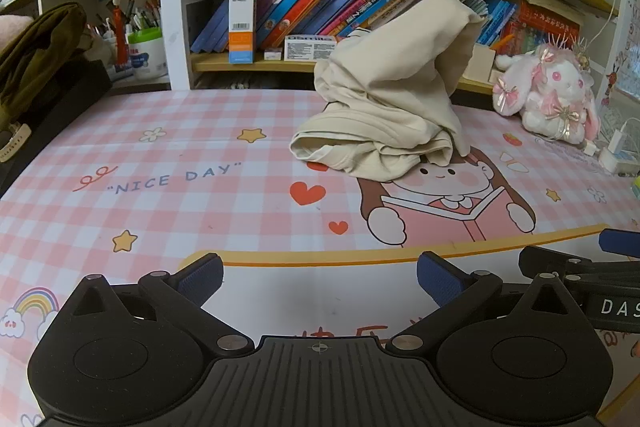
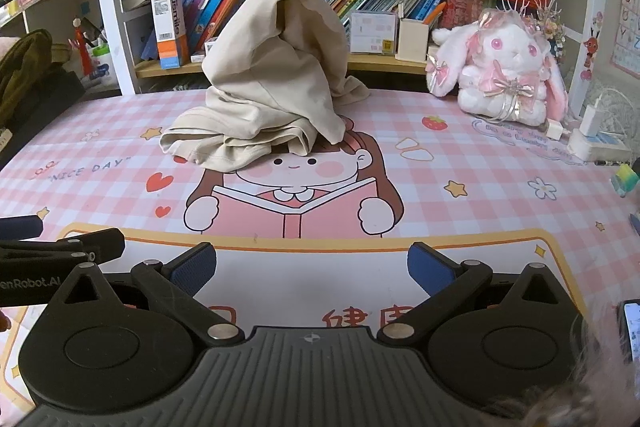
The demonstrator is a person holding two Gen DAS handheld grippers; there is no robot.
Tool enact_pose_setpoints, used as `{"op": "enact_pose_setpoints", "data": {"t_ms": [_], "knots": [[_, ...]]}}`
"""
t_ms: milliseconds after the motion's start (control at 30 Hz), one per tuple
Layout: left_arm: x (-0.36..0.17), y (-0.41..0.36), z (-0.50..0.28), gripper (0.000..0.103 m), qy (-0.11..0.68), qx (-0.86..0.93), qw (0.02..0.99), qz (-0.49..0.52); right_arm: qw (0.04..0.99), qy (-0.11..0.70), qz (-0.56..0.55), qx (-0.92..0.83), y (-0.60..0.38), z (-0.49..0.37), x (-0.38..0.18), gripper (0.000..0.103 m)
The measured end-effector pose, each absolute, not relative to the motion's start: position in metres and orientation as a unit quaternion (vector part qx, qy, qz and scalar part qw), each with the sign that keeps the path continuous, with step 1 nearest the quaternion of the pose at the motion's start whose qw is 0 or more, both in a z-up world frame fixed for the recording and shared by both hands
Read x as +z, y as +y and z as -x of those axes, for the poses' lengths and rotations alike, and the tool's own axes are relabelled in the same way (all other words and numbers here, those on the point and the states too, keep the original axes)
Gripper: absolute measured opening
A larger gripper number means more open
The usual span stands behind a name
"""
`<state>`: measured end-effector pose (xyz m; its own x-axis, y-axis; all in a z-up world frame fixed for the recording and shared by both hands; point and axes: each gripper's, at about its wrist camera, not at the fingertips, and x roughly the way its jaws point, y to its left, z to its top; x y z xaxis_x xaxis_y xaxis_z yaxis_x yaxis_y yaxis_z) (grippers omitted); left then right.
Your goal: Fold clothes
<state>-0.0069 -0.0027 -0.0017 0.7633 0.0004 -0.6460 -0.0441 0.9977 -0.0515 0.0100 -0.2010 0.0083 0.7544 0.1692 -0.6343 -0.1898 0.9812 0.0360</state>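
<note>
While both claws wait at the tabletop's near edge, left gripper (image 1: 320, 277) and right gripper (image 2: 312, 265) spread wide and empty, the beige garment (image 2: 264, 79) lies heaped mid-table toward the far edge; lift two corners and spread it flat first.

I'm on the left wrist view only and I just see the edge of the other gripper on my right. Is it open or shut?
Observer: The right gripper is open, its blue pads wide apart, holding nothing.
Operator: What's hidden behind the beige garment on the shelf?
Observer: From the right wrist view, a clear plastic box stands just right of the beige garment, next to a cream holder.
Operator: Anything off to the right of that gripper?
Observer: A phone with a lit screen shows at the lower right edge.
</note>
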Motion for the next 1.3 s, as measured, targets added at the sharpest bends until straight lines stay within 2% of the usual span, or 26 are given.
{"op": "enact_pose_setpoints", "data": {"t_ms": [1300], "knots": [[-0.0031,0.0041,0.0074,0.103,0.347,0.013,0.937,0.033,0.935,0.343,0.016,0.091,-0.196,-0.0076,0.0072,0.103]]}}
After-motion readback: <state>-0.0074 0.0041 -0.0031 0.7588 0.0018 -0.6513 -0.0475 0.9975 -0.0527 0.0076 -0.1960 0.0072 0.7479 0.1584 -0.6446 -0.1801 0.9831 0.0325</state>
